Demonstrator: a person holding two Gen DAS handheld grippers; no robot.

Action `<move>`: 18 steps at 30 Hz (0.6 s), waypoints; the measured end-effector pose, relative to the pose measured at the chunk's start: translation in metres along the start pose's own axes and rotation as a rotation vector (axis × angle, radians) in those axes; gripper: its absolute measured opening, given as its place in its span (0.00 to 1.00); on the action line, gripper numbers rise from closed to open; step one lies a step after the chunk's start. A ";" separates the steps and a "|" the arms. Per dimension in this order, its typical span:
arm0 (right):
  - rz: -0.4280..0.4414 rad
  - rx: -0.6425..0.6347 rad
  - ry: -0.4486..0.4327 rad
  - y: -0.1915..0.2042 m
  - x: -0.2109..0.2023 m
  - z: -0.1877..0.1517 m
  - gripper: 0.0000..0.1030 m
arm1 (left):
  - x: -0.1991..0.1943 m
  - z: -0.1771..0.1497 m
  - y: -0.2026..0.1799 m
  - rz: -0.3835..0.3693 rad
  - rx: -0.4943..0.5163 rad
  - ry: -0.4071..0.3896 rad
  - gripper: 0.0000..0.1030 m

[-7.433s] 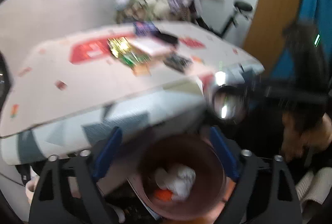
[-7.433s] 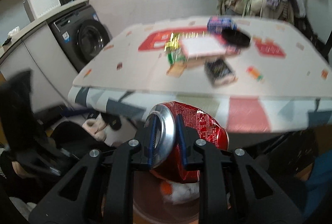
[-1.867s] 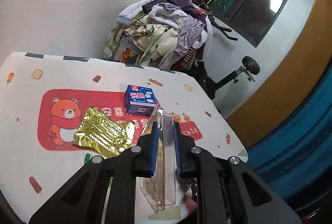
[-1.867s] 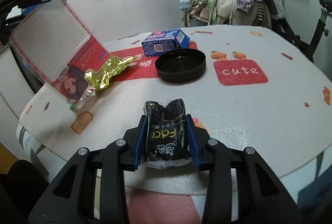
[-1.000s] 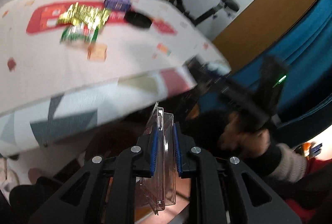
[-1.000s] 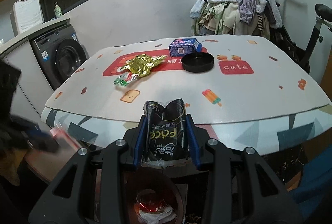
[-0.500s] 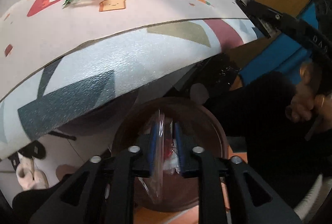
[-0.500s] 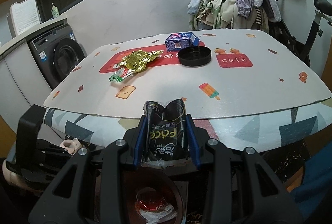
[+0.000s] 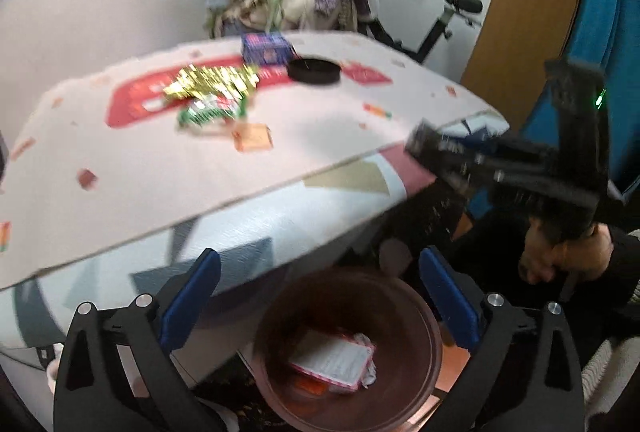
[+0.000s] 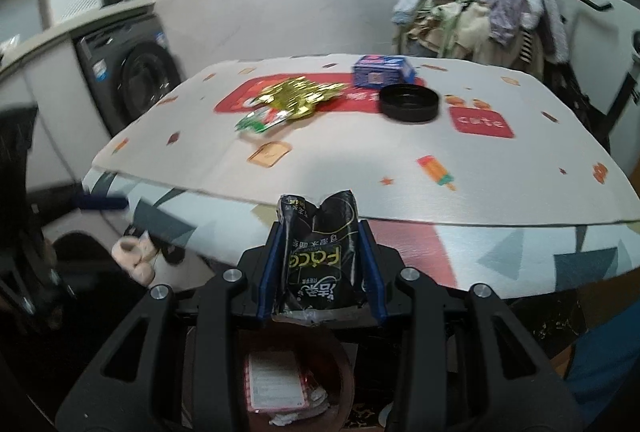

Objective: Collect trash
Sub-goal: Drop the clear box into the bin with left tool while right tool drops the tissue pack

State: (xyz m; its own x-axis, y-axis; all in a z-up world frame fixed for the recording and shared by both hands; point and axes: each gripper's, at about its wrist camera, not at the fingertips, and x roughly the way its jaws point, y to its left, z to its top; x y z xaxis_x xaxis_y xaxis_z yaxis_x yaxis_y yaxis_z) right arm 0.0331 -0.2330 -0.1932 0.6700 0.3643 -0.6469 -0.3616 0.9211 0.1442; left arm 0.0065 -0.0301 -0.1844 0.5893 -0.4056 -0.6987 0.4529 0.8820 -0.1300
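left wrist view: the left gripper (image 9: 316, 296) is opening, nothing between its blue pads, and the clear plastic case it carried a second ago (image 9: 334, 362) now lies in the round brown bin (image 9: 432, 336). right wrist view: the right gripper (image 10: 321, 264) hangs over the same bin, clenched on a crumpled black snack packet (image 10: 318, 256), likely the next piece to drop.

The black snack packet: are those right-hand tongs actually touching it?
Touching. In the right wrist view the right tongs press their blue pads against both sides of the black snack packet, above the bin.
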 end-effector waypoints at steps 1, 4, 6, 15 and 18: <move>0.021 0.014 0.008 0.001 0.000 0.000 0.38 | -0.005 0.001 -0.001 0.009 0.001 -0.013 0.94; 0.132 0.105 0.054 0.003 0.001 -0.007 0.38 | -0.025 -0.005 0.003 0.045 0.002 -0.060 0.94; 0.131 0.074 0.084 0.011 0.005 -0.011 0.38 | -0.034 -0.009 0.006 0.055 -0.006 -0.082 0.94; 0.124 -0.110 0.243 0.057 0.036 -0.028 0.39 | -0.039 -0.021 0.036 0.087 -0.153 -0.103 0.94; 0.107 -0.168 0.289 0.068 0.046 -0.036 0.40 | -0.037 -0.021 0.041 0.098 -0.180 -0.095 0.94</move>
State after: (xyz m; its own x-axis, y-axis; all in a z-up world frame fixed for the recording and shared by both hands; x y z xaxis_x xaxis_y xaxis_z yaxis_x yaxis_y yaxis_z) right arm 0.0163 -0.1587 -0.2406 0.4196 0.3816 -0.8236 -0.5377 0.8355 0.1132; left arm -0.0110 0.0267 -0.1790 0.6887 -0.3286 -0.6463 0.2684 0.9436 -0.1937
